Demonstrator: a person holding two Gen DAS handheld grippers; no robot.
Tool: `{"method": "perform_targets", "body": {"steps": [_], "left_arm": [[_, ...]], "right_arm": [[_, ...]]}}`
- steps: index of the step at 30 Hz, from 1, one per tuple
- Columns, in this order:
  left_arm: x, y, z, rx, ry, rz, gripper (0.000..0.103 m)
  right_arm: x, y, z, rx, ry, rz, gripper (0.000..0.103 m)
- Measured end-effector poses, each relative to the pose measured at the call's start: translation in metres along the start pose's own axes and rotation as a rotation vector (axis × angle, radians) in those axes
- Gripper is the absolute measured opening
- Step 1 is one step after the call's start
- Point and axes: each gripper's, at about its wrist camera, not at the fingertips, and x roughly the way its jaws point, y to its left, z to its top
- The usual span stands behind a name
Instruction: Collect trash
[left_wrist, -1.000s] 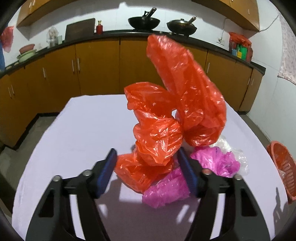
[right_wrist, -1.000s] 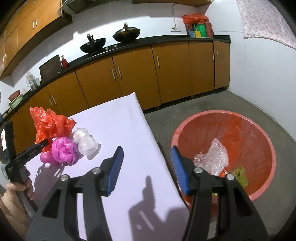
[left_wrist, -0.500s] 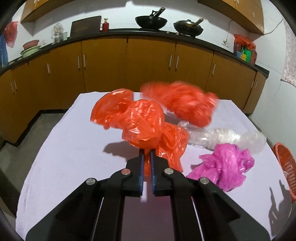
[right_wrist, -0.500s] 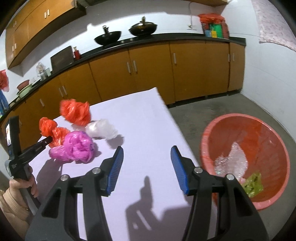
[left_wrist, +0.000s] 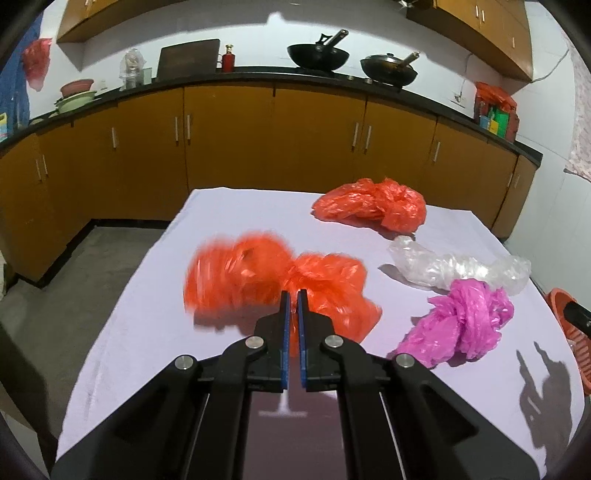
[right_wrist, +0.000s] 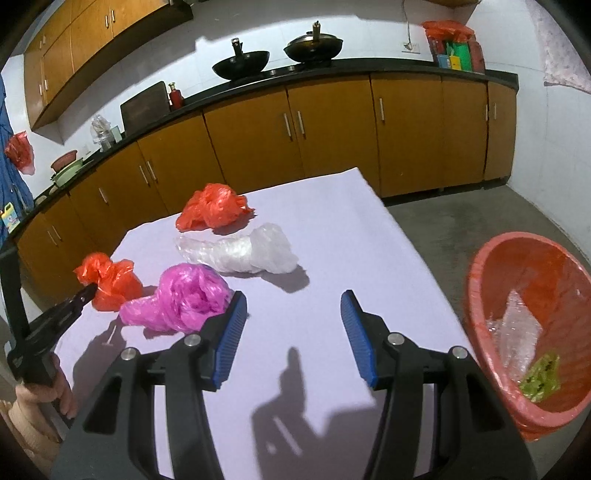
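Observation:
My left gripper (left_wrist: 291, 299) is shut on a crumpled orange plastic bag (left_wrist: 266, 284), held just above the white table (left_wrist: 147, 295); it also shows in the right wrist view (right_wrist: 110, 280). A second orange bag (left_wrist: 373, 208) lies at the far side. A clear plastic bag (left_wrist: 454, 269) and a pink bag (left_wrist: 465, 321) lie to the right. My right gripper (right_wrist: 291, 321) is open and empty over the table, the pink bag (right_wrist: 184, 299) just beside its left finger. The orange trash basket (right_wrist: 532, 325) stands on the floor to the right, holding clear and green scraps.
Brown kitchen cabinets (left_wrist: 258, 140) with a dark counter run behind the table. Two black woks (right_wrist: 240, 66) sit on the counter. The table's right edge (right_wrist: 424, 280) drops off beside the basket. The grey floor (left_wrist: 92, 269) lies left of the table.
My left gripper closed on the near orange bag and pulled it back low over the table. The other orange bag dropped to the far side. My right gripper swung left from the basket towards the table.

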Motion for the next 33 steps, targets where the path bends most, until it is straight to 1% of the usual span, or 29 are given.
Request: {"method": "perform_targets", "body": {"steps": [3,10,14,15,16,17,18,19,21,24,27,33], "left_arm": [[0.000,0.004,0.001,-0.005,-0.006,0.004,0.003],[0.001,0.006,-0.002,0.013,-0.007,-0.006,0.002],[-0.003,0.008,-0.003,0.009,-0.014,-0.006,0.005],[-0.005,0.009,-0.003,0.001,-0.014,-0.010,0.008],[-0.007,0.011,-0.002,-0.004,-0.017,-0.008,0.020],[-0.010,0.011,-0.003,-0.010,-0.023,-0.003,0.041],[-0.013,0.012,-0.002,-0.015,-0.039,0.003,0.048],[-0.015,0.013,-0.001,-0.015,-0.048,0.007,0.054],[-0.015,0.014,0.000,-0.013,-0.049,0.017,0.054],[-0.009,0.016,0.004,-0.022,-0.038,0.037,0.059],[0.002,0.024,0.007,-0.050,-0.007,0.042,0.059],[0.017,0.031,0.011,-0.043,0.036,0.025,0.059]], "right_arm": [[0.010,0.006,0.004,-0.011,0.004,0.003,0.053],[0.028,0.008,0.011,0.011,0.019,0.014,0.053],[0.032,0.009,0.011,0.010,0.023,0.015,0.053],[0.032,0.009,0.011,0.009,0.023,0.014,0.053],[0.033,0.010,0.011,0.010,0.024,0.014,0.053],[0.033,0.010,0.011,0.012,0.025,0.015,0.053],[0.033,0.009,0.011,0.013,0.024,0.015,0.053],[0.032,0.009,0.010,0.013,0.024,0.015,0.053],[0.031,0.010,0.010,0.012,0.023,0.016,0.053],[0.032,0.010,0.010,0.015,0.024,0.017,0.053],[0.034,0.010,0.012,0.028,0.023,0.019,0.053],[0.054,0.007,0.024,0.067,0.040,0.035,0.053]]}}
